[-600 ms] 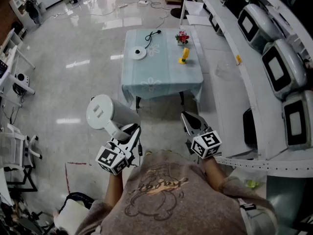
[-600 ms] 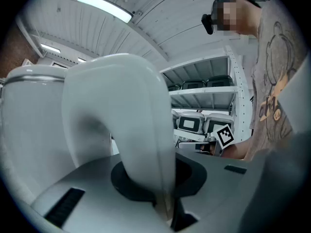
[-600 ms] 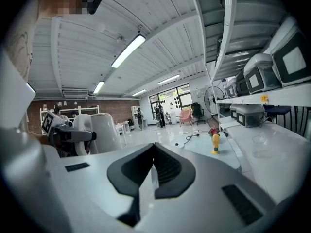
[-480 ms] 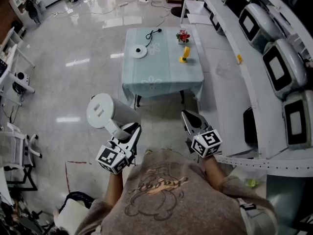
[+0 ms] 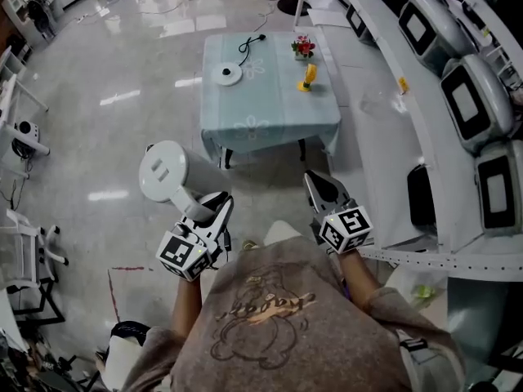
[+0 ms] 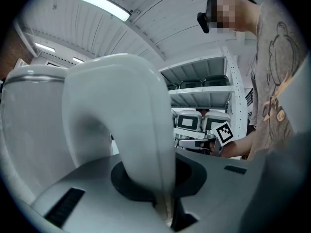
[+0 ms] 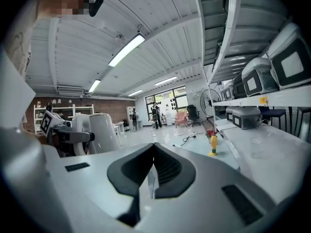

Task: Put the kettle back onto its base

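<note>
Your left gripper [image 5: 211,212] is clamped on the white plastic kettle [image 5: 166,172] by its handle, over the floor near you. Its round white base [image 5: 226,74] sits on the far pale blue table [image 5: 278,117], left side. Your right gripper [image 5: 315,184] is pinched closed, empty.

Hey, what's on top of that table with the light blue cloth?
A round white kettle base with its black cord, a small bunch of red flowers and a yellow figure sit on the table. The hanging cloth hides whatever is beneath.
</note>
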Motion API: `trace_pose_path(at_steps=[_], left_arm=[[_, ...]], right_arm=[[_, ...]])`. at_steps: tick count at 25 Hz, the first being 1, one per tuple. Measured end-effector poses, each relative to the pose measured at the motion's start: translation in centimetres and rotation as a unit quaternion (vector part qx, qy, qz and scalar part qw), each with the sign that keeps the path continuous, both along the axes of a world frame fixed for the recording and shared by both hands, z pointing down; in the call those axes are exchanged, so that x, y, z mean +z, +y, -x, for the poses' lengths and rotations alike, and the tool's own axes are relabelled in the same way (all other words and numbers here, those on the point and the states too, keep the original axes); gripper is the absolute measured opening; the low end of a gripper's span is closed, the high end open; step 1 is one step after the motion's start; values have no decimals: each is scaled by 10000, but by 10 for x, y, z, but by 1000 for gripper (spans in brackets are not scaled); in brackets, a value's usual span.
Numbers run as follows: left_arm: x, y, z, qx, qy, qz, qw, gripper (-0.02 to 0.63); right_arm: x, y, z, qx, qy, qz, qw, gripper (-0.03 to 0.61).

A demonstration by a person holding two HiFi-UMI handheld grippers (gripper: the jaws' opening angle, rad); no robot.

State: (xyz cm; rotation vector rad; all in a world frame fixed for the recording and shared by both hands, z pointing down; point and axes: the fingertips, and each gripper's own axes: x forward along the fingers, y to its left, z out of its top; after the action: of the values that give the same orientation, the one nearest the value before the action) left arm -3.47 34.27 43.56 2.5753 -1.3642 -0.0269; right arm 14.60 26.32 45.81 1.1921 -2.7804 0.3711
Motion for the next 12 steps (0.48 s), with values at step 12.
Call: trace_pose_path(at_steps=[12], left_arm=[[4,-83,22,-35,116,-13,9999,61]], right_arm=[[11,-80,26,28,-98,44,9999,2]])
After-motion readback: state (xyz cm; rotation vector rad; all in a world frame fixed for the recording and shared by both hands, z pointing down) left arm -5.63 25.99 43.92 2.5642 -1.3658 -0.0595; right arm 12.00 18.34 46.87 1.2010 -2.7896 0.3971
